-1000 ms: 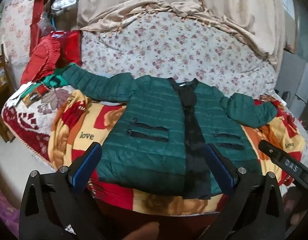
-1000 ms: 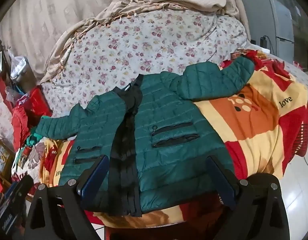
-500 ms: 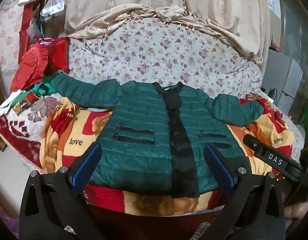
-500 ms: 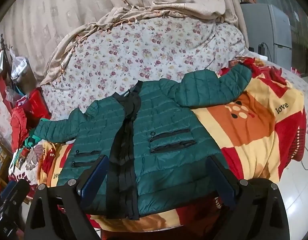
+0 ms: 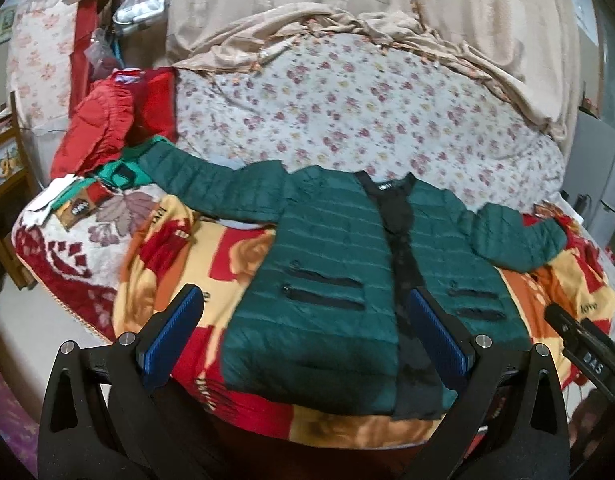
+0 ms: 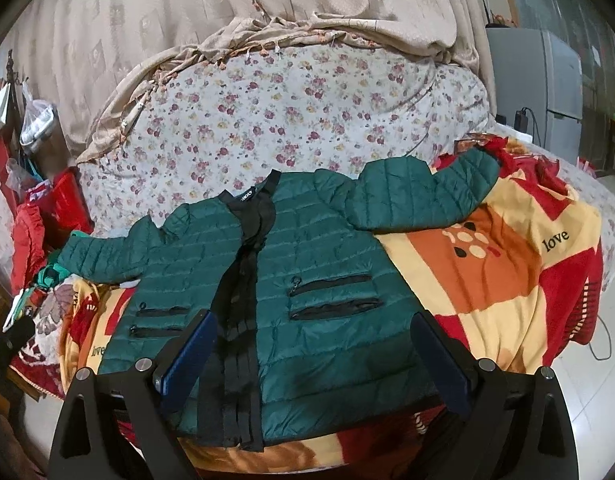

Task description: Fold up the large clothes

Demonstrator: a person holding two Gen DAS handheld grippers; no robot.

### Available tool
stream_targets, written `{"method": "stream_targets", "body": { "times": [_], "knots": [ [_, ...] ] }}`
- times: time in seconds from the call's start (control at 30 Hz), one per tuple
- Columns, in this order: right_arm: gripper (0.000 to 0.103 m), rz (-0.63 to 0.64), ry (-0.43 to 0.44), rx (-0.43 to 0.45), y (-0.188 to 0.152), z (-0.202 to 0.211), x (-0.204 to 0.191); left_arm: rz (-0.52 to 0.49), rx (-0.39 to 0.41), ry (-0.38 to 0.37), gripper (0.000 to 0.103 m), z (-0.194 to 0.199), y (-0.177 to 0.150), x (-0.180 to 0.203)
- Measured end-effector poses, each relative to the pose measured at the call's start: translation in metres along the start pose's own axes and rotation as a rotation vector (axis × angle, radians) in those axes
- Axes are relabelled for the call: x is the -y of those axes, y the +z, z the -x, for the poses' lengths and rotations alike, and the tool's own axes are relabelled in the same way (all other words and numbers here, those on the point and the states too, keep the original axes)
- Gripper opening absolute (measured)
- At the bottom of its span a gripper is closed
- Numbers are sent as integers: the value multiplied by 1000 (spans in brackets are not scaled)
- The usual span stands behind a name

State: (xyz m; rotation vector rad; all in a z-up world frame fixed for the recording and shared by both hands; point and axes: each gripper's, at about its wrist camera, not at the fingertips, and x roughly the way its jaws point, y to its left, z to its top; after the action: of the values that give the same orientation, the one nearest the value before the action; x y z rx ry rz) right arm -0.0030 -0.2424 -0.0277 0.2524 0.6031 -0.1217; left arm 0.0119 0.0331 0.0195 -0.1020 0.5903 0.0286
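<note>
The left gripper (image 5: 307,334) hangs with its jaws spread wide, holding nothing and touching nothing; its blue pads (image 5: 169,338) frame the lower part of the green quilted jacket (image 5: 331,276). The right gripper (image 6: 311,356) is likewise wide apart and empty. The jacket lies flat, front up, sleeves out to both sides (black placket down the middle), on a red and yellow blanket (image 6: 507,280) over the bed.

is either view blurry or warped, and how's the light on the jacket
Left wrist view: motion-smeared, the green quilted puffer jacket soft, its lower hem dim. Right wrist view: sharper, the "love" lettering on the red and orange blanket readable. Both: strong fisheye bending with dark corners; warm, dim indoor light, no glare.
</note>
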Motion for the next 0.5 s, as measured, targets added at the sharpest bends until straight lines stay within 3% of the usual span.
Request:
{"method": "stream_targets", "body": {
  "times": [0.13, 0.3, 0.5],
  "knots": [
    [97, 5, 6, -43, -4, -10, -2, -15, 1, 29, 102, -5, -4, -3],
    [97, 35, 11, -43, -9, -9, -8, -34, -51, 12, 102, -10, -13, -1],
    [97, 40, 21, -59, -14, -10, -14, -30, -57, 8, 102, -5, -18, 1]
  ]
}}
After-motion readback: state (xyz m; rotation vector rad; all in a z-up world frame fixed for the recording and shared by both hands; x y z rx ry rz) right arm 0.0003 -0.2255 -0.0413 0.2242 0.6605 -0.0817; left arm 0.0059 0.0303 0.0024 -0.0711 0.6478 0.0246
